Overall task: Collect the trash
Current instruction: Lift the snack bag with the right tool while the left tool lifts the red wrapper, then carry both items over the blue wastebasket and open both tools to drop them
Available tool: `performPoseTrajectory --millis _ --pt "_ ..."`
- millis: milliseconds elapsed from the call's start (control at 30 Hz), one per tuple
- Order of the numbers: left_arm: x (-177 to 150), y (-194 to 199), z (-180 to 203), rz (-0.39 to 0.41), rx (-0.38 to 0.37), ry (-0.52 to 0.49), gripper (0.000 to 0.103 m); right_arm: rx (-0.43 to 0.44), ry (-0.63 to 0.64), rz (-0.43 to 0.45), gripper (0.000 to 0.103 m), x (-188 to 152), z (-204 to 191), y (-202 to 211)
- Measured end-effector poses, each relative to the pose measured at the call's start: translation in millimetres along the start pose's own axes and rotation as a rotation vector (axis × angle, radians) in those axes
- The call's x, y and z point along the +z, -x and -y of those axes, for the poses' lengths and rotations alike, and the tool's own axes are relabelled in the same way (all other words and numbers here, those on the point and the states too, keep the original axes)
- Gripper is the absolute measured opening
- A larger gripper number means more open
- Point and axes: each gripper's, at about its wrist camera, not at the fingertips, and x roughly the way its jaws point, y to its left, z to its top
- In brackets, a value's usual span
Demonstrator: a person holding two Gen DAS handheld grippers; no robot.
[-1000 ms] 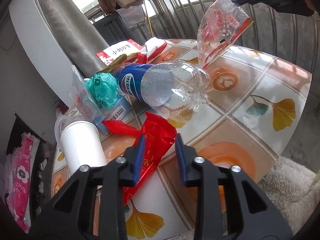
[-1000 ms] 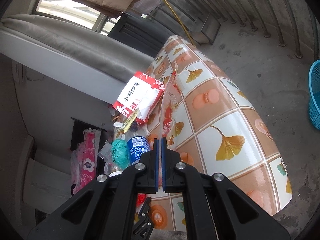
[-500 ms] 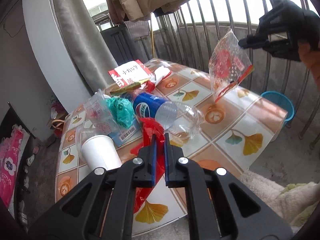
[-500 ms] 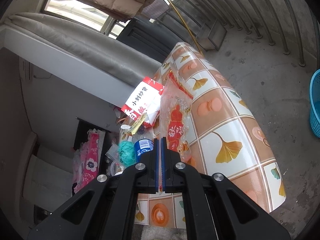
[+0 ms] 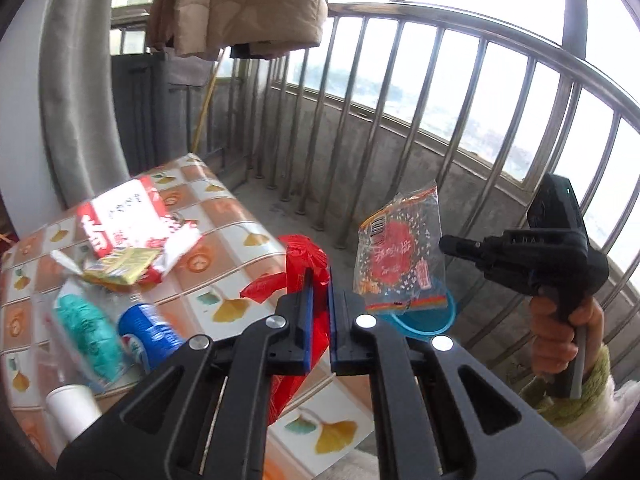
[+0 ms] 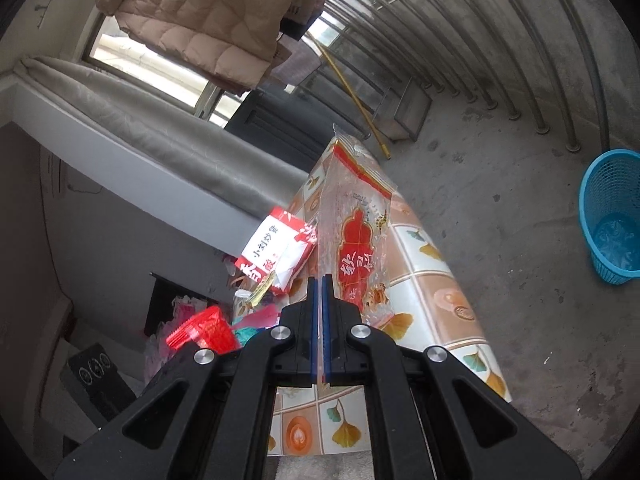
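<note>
My left gripper [image 5: 319, 280] is shut on a crumpled red wrapper [image 5: 305, 261], which hangs above the tiled table [image 5: 224, 240]. My right gripper [image 6: 320, 284] is shut on a clear snack bag with red print [image 6: 356, 240]; in the left wrist view that clear bag [image 5: 400, 252] dangles from the right gripper [image 5: 446, 242], held by a hand at the right. A blue mesh bin [image 6: 612, 216] stands on the concrete floor; the bin [image 5: 424, 320] shows partly behind the clear bag. The red wrapper [image 6: 202, 330] also shows at lower left in the right wrist view.
On the table lie a red-and-white snack bag [image 5: 124, 216], a blue-labelled plastic bottle [image 5: 148, 336], a teal bag [image 5: 88, 328] and a white paper cup [image 5: 72, 404]. A metal railing [image 5: 400, 120] bounds the balcony. A beige quilted jacket [image 6: 200, 12] hangs overhead.
My left gripper closed on the red wrapper and lifted it off the table, swinging right toward the railing. The right gripper carried the clear bag away from the table toward the bin.
</note>
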Motion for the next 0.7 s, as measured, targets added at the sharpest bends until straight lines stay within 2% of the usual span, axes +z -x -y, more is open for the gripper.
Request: performPoseTrajectory --millis 200,367,533,700 --pt "48.1 -106.4 41.5 -0.139 -0.227 0.063 0.004 -0.109 -0.050 0.106 0.002 20.3 43.0 43.8" --pt "62.7 -209.4 91.6 -0.275 -0.357 0.093 0.004 -0.193 -0.125 0.160 0.002 38.7 94.6 67.9" --pt "56.6 -306.7 147.6 -0.383 -0.406 0.098 0.004 -0.283 -0.220 0.181 0.002 60.0 156.3 71.7" --pt "41.3 -394.3 194.4 -0.461 -0.397 0.076 0.004 -0.362 -0.310 0.187 0.002 77.2 217.1 65.6"
